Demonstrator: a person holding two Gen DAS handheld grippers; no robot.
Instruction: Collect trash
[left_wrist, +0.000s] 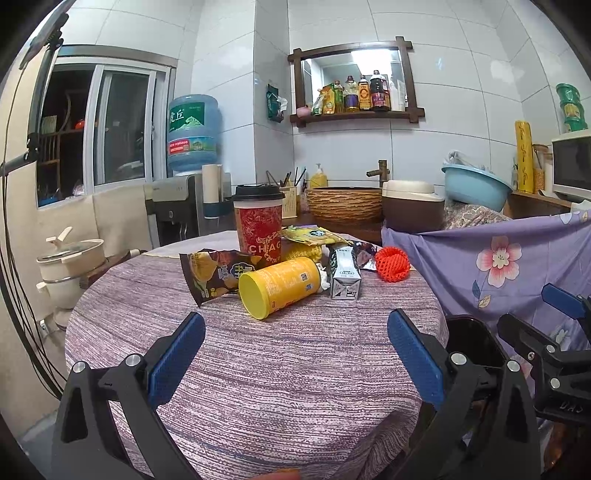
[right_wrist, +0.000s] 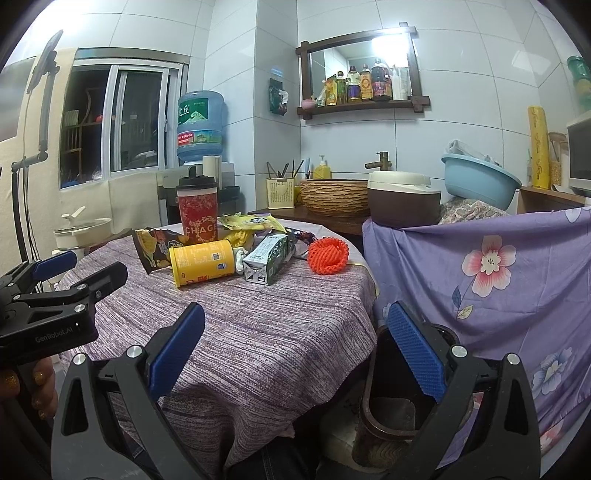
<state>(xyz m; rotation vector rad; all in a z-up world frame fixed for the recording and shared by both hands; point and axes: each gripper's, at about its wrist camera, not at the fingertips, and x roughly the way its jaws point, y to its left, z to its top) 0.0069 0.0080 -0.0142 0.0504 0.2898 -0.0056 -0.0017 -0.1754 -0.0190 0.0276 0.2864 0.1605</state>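
Note:
A pile of trash lies on the round table (left_wrist: 258, 369): a yellow cup (left_wrist: 279, 286) on its side, a red drink cup (left_wrist: 258, 229) upright, a brown snack wrapper (left_wrist: 210, 275), a milk carton (left_wrist: 345, 275), an orange foam net (left_wrist: 392, 264) and a yellow-green packet (left_wrist: 314, 236). My left gripper (left_wrist: 295, 332) is open and empty, above the near table, short of the pile. My right gripper (right_wrist: 295, 325) is open and empty over the table's right edge, above a dark bin (right_wrist: 391, 406). The pile shows in the right wrist view too: yellow cup (right_wrist: 203, 266), carton (right_wrist: 267, 260), net (right_wrist: 328, 255).
A purple flowered cloth (right_wrist: 498, 295) hangs right of the table, close to the bin (left_wrist: 469, 343). Behind the table are a water dispenser (left_wrist: 192, 136), a woven basin (left_wrist: 345, 205), a rice cooker (left_wrist: 410, 203) and a blue tub (left_wrist: 474, 186). Stacked pots (left_wrist: 70, 266) stand at left.

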